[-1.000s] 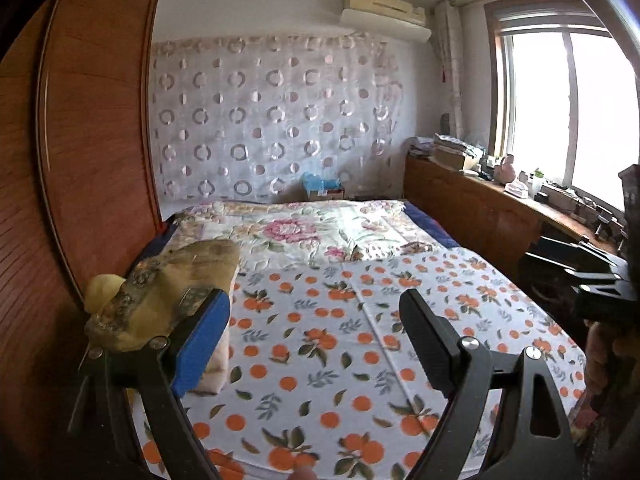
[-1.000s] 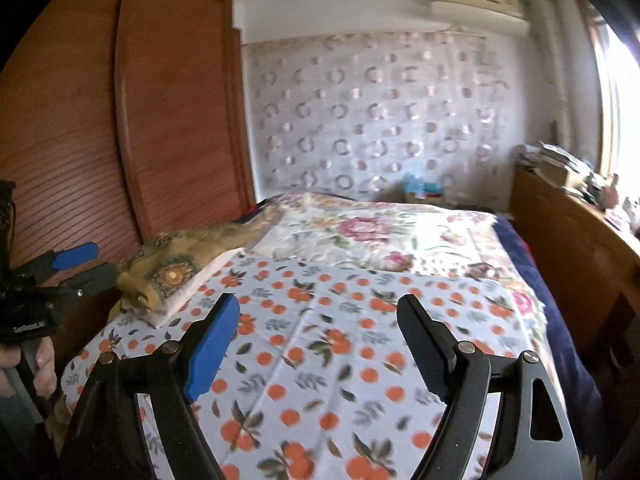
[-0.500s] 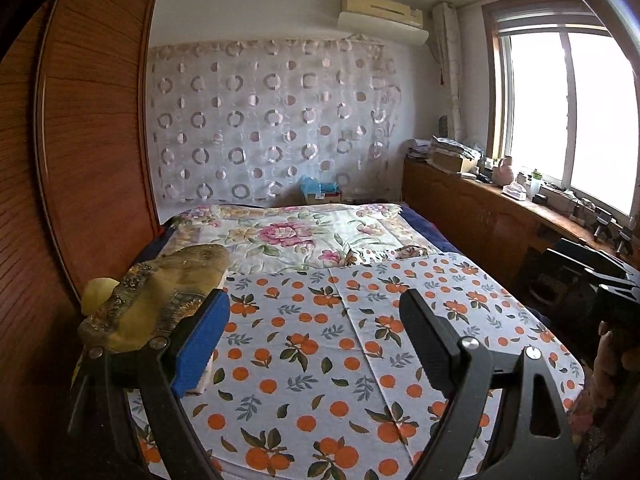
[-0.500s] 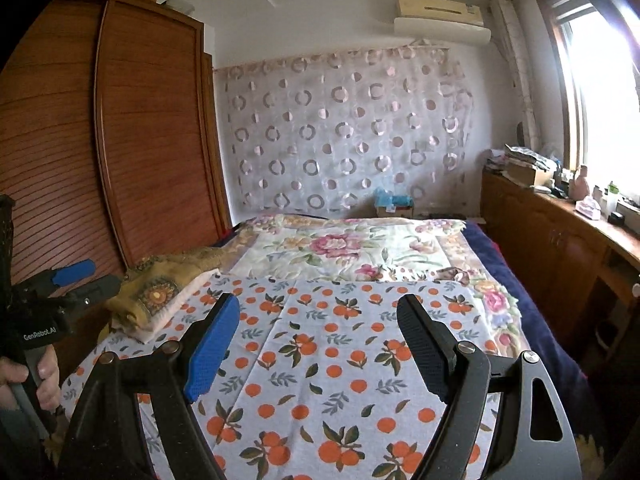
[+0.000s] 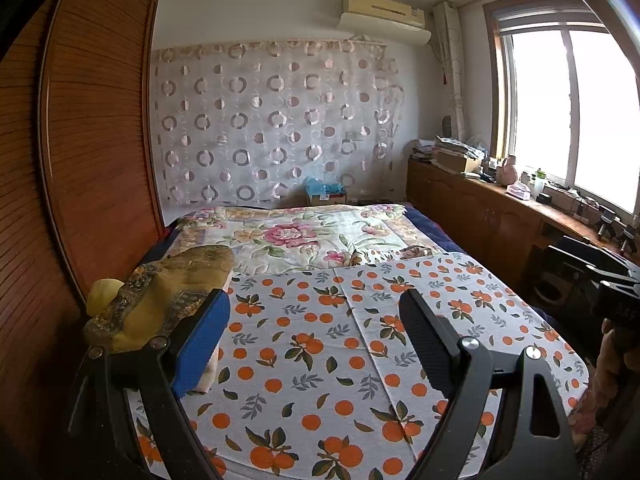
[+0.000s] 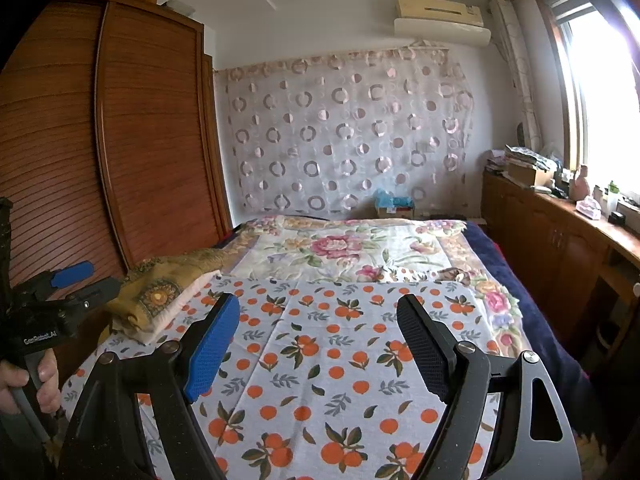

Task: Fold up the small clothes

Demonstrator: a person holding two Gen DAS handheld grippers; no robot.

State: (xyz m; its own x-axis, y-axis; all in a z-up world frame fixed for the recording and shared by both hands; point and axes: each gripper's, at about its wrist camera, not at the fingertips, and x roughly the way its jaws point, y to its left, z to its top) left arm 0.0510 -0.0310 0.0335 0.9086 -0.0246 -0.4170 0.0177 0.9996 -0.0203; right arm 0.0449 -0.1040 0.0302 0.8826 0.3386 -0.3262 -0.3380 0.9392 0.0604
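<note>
A folded stack of small clothes, olive-yellow patterned fabric on top of a pale piece (image 5: 168,292), lies at the left edge of the bed; it also shows in the right wrist view (image 6: 160,296). My left gripper (image 5: 316,332) is open and empty, held above the orange-print sheet (image 5: 340,360), its blue finger beside the stack. My right gripper (image 6: 318,336) is open and empty over the same sheet (image 6: 340,360). The left gripper also shows at the left edge of the right wrist view (image 6: 86,278).
A wooden wardrobe (image 5: 80,160) stands close along the bed's left side. A floral quilt (image 5: 304,240) covers the far half of the bed. A wooden cabinet (image 5: 500,216) with clutter runs under the window on the right. A patterned curtain (image 5: 276,128) hangs on the back wall.
Both grippers have pulled back and tilted up from the bed, so more of the room and ceiling shows. Both stay open. The folded stack has not moved.
</note>
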